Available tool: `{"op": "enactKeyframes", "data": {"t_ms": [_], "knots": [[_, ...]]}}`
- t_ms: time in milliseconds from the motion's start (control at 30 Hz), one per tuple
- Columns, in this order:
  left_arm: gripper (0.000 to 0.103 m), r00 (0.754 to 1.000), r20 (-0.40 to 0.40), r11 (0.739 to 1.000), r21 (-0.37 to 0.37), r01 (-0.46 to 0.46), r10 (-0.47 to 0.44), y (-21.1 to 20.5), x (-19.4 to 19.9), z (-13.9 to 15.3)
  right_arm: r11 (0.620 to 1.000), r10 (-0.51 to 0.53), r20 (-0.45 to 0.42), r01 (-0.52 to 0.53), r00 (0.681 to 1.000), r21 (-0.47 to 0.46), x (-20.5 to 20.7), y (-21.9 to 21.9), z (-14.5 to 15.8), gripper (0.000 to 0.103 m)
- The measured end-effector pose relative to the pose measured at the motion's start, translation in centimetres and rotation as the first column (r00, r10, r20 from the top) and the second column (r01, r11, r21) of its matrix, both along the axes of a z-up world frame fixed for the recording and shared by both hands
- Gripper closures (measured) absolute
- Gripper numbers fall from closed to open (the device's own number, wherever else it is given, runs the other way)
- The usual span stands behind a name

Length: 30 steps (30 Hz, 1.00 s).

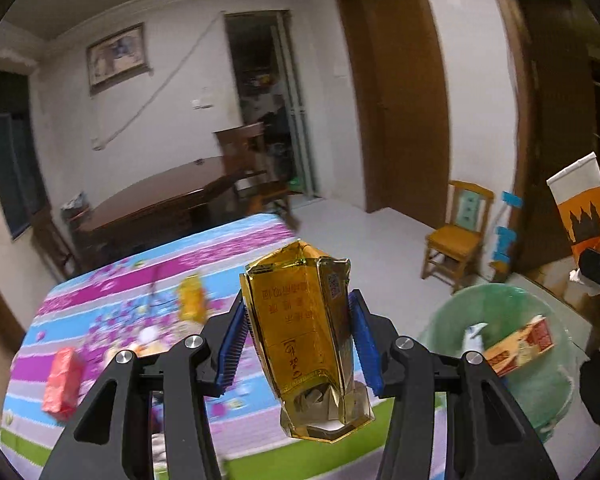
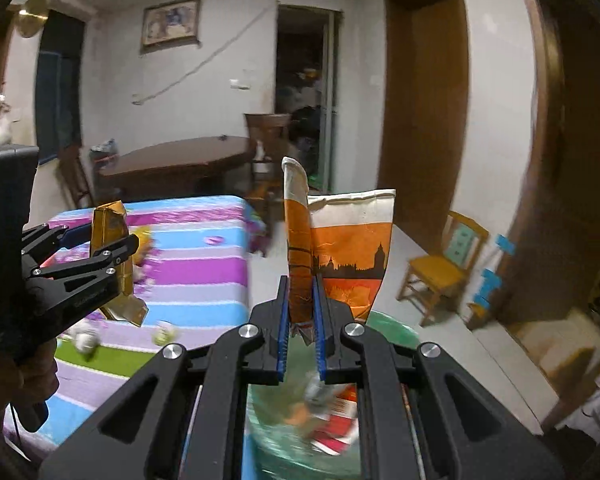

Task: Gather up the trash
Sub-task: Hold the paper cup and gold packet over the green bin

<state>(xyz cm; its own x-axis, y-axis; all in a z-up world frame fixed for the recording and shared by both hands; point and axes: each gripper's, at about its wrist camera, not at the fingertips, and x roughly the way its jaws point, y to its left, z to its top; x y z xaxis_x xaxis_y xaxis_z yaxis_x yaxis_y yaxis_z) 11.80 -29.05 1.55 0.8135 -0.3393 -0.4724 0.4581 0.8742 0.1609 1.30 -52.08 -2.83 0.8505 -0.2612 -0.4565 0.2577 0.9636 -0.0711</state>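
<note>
My left gripper (image 1: 298, 340) is shut on a crumpled gold packet (image 1: 306, 336), held upright above the striped tablecloth (image 1: 236, 248). That gripper and its gold packet (image 2: 114, 256) also show at the left of the right wrist view. My right gripper (image 2: 301, 320) is shut on a flattened orange and white paper bag (image 2: 350, 248) with a dark skyline print, held over the green bin (image 2: 396, 330). The same bag (image 1: 584, 208) appears at the right edge of the left wrist view, above the green bin (image 1: 500, 304), which holds a red and white box (image 1: 520, 344) and other scraps.
On the cloth lie a red packet (image 1: 62, 384), a yellow packet (image 1: 192, 298) and small white wads (image 2: 165, 333). A small wooden chair (image 1: 456, 232) stands by the wall, right of the bin. A dark wooden table (image 1: 160, 196) with chairs stands behind.
</note>
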Motion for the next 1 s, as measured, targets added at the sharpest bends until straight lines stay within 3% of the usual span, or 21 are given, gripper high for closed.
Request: {"op": "enactKeyframes", "data": {"t_ms": [333,500,700,1000], "knots": [[0.053,0.987,-0.023,0.987,0.036,0.157,-0.156,-10.9,-0.4,-2.0,0.994,-0.107,-0.042,0.107,0.993,0.0,-1.7,-4.8,-1.1,0.094],[0.053,0.979,-0.043,0.978,0.048,0.201,-0.199,-14.2,-1.0,-3.2,0.991,-0.13,-0.045,0.13,0.991,0.001,-2.2,-6.1,-1.6,0.094],[0.053,0.974,-0.049,0.972,0.069,0.225,-0.222,-16.3,-1.4,-4.5,0.99,-0.139,-0.048,0.139,0.989,0.006,-2.4,-6.8,-2.3,0.094],[0.053,0.975,-0.054,0.972,0.087,0.22,-0.216,-15.5,-1.4,-4.7,0.992,-0.118,-0.062,0.12,0.991,0.025,-2.2,-7.5,-2.6,0.094]]}}
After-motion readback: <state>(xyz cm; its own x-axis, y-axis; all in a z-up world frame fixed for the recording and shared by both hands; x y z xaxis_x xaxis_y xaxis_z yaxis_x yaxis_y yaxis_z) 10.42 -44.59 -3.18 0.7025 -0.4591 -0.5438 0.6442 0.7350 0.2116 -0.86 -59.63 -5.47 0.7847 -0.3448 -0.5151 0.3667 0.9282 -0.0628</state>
